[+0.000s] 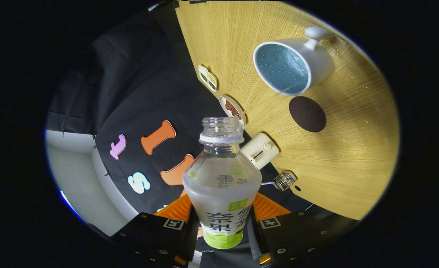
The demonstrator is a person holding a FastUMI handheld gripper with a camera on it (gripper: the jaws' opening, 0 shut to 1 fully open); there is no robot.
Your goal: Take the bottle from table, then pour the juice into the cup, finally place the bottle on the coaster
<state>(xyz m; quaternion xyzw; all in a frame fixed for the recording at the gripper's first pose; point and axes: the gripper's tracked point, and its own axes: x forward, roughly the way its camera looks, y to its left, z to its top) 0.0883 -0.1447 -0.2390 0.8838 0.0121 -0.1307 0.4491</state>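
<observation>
Now, w/ jaws pinching bottle (222, 186), you tip its mouth slowly toward cup (292, 65) at 1 o'clock; avoid spills.

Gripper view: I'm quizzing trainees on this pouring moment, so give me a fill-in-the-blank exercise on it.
1. The claw is shut on the ____.
2. The bottle has no ____ on its neck.
3. The dark round coaster lies on the wooden ____ beside the cup.
4. The inside of the white cup is ____.

Missing words: bottle; cap; table; blue
</observation>
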